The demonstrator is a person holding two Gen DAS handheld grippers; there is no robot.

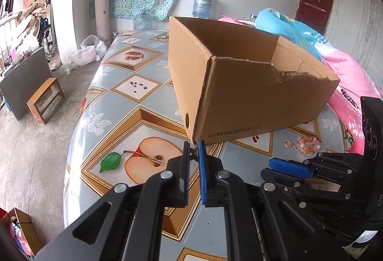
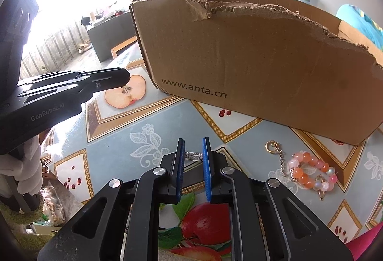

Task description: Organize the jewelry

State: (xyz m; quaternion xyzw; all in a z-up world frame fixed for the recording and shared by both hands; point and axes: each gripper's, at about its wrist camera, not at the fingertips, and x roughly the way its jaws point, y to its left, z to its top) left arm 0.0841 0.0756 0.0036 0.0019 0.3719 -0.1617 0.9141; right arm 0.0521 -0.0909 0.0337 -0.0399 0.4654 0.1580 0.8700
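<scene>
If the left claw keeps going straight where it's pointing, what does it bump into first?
Probably the cardboard box. The left claw, pinching a small butterfly-shaped trinket, aims at the box's near bottom corner. It might graze the tablecloth first; depth is hard to judge.

"www.anta.cn" printed on cardboard box (image 2: 251, 64) side; "GenRobot.AI" on left gripper (image 2: 125, 80) body.

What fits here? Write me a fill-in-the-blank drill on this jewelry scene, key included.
1. The cardboard box bears the printed text ____.
2. The beaded bracelet lies on the patterned tablecloth, ____ the box.
3. The right tool is shut on a small ____ trinket.
4. The box's near wall has a ____ top edge.

Missing words: www.anta.cn; outside; clear; torn
</scene>
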